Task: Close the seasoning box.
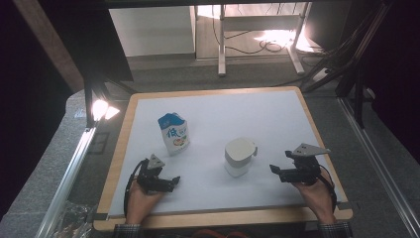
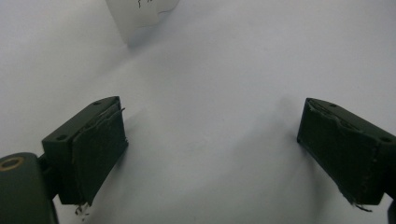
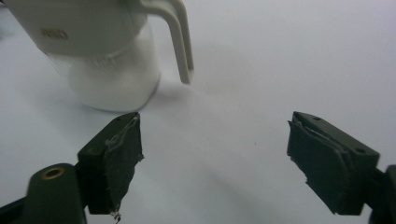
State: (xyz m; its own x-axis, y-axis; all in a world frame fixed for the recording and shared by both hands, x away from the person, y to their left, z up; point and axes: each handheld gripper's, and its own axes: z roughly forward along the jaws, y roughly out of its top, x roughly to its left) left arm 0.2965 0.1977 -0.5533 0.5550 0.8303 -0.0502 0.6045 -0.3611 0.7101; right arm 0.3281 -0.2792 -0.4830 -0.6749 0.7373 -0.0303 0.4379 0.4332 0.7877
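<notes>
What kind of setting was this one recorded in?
Probably a lab recording bench: a white table with a wooden edge, a lamp at its corner, loose cables on the floor behind, and metal rails alongside.

I see a counter (image 1: 119, 148) with a pale wood rim under a matt white sheet. The jug (image 3: 107, 60) beside the printed paper carton (image 1: 174, 133) looks like smooth, faintly glossy plastic. My tongs' pads (image 3: 119, 163) are matt, dark, frayed.

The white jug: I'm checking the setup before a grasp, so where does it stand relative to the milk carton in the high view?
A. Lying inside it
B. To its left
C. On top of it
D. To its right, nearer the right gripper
D: the white jug stands upright right of the milk carton, close to the open right gripper.
</notes>
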